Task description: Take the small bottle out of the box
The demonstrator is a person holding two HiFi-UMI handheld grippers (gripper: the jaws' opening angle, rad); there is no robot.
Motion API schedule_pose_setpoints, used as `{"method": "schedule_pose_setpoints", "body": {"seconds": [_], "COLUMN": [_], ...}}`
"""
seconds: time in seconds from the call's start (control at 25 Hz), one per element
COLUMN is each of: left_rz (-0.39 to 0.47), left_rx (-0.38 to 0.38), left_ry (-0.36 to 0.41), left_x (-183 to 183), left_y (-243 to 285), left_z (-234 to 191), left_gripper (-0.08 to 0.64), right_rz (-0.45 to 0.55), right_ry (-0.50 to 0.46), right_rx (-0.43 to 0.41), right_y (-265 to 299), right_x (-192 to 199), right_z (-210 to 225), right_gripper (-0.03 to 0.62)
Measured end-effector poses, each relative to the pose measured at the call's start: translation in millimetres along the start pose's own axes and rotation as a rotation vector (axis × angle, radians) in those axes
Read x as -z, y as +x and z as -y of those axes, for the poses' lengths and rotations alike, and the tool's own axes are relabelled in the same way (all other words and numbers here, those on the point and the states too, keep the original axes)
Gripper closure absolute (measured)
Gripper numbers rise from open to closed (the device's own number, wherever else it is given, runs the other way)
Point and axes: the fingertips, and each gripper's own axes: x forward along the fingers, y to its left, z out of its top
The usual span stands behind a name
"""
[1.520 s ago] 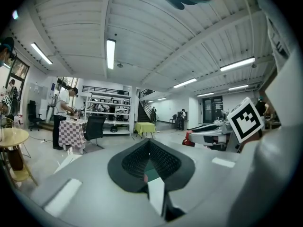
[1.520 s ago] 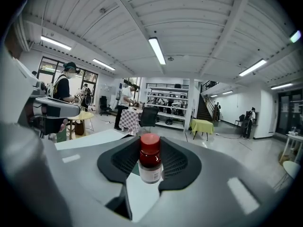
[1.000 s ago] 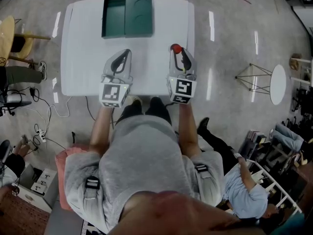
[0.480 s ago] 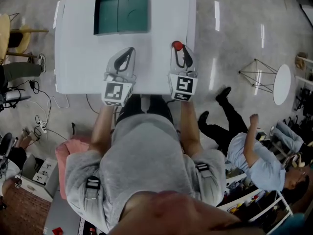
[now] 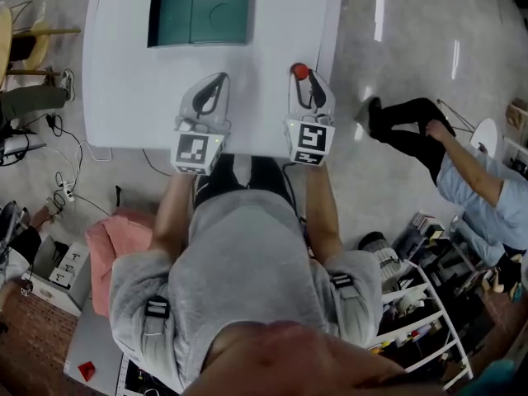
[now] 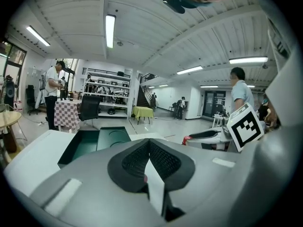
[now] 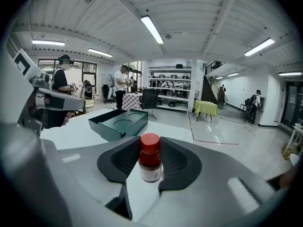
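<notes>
Bottle (image 7: 150, 167): head view shows only its cap (image 5: 300, 71).

the head view's top edge cuts off the dark green open box (image 5: 198, 11). the right gripper (image 5: 303, 78) there hides the small red-capped bottle (image 5: 301, 71) below its cap.

Head view looks steeply down; both gripper views face forward, low, sharing the green box (image 6: 102, 138).

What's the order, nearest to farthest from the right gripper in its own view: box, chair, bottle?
1. The bottle, clamped between the jaws.
2. The box, open, ahead-left on the table.
3. The chair, well beyond the box.
</notes>
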Motion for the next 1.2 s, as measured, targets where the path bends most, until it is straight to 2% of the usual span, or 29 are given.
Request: {"method": "schedule_pose_setpoints", "body": {"seconds": [0.52, 1.2], "left_rz": [-0.059, -0.073], "left_rx": [-0.037, -0.036], "left_ry": [-0.039, -0.056], "left_x": [44.0, 55.5], "left_y": [19.5, 18.3], "left_z": [10.7, 30.3], "left_gripper": [0.549, 0.549], "right_rz": [-0.046, -0.046], "right_ry": [-0.010, -0.030], "right_rx": [-0.078, -0.129], "right_y": [26.3, 21.7], "right_x": [40.1, 52.5], "right_z": [5.4, 5.6], "right_gripper": [0.462, 0.459]}}
